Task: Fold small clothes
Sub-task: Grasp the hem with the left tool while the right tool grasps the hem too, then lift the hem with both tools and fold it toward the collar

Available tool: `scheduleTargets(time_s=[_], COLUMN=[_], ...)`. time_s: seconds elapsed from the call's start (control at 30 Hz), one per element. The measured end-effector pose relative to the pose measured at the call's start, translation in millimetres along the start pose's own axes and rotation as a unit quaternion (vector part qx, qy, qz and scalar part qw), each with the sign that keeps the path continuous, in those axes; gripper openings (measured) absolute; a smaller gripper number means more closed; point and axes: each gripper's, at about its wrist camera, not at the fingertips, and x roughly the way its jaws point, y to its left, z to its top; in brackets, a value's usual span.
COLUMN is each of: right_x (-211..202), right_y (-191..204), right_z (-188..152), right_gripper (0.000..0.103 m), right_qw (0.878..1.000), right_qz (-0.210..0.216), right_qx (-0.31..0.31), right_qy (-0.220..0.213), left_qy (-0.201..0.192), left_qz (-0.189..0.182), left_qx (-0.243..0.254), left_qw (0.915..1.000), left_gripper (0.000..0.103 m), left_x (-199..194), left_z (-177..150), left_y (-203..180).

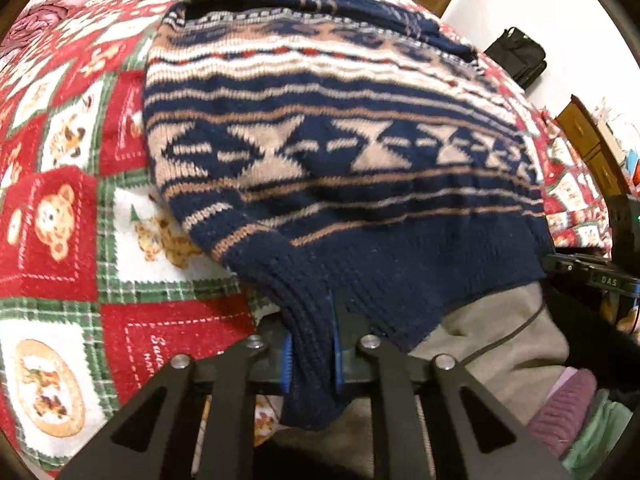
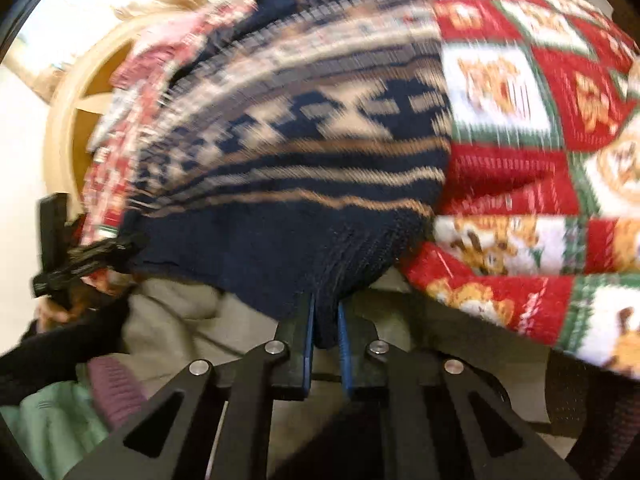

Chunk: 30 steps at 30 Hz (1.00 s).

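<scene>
And here we are at the near edge of the bed, where the bear-print Christmas blanket (image 1: 60, 208) covers everything, and the patterned knit sweater (image 1: 320, 140) lies spread flat across it, collar toward the far side, navy ribbed hem hanging just over the near edge. On the left, the left tongs (image 1: 311, 354) are pinched narrow on the hem's left corner, the blue pads (image 1: 286, 360) squeezing a fold of dark knit between them — that's a proper bite, cloth well down into the pads. Moving across, the banded body of the sweater looks smooth between the two grips, no big ridges showing. And on the right, the right tongs (image 2: 325, 340) are likewise closed tight on the hem's other corner, a tuck of navy rib caught between their pads; that view is blurred, so how deep the bite goes is hard to say. Below both sits grey cloth, seemingly the person's lap. Now, the step in hand looks like the first fold, bringing hem up toward collar. To do it well: lift both corners together and level, keep the hem taut between the hands so the middle doesn't sag, carry it over in one even arc, and land it square on the shoulders before letting go. Uneven hands here would give a crooked fold, and this thick knit will drag on the fleecy blanket.
</scene>
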Motion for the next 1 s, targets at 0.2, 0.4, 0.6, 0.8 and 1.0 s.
scheduleTargets(time_s=[0.2,0.4,0.6,0.8,1.0], right_x=[-58,-87,-83,-26,23], right_y=[6,9,-22,-68,-106], right_z=[20,74,160,218,229], right_gripper=[0.006,0.006,0.006,0.006,0.007], right_qw=[0.994,0.983,0.971,0.967,0.958], right_qz=[0.079,0.125,0.114,0.047,0.069], right_qx=[0.027,0.059,0.129,0.186,0.239], right_qy=[-0.067,-0.123,-0.168,-0.169,-0.142], left_qy=[-0.040,-0.106,-0.157,-0.127,-0.035], left_qz=[-0.026,-0.049,-0.055,-0.016,-0.014], left_qx=[0.008,-0.007,-0.056,-0.126,-0.153], left_qw=[0.9988,0.9931,0.9844,0.9838,0.9875], left_gripper=[0.015,0.015,0.015,0.016,0.026], left_x=[-40,-79,-84,-33,17], left_z=[16,63,134,200,222], left_y=[-12,-11,4,46,85])
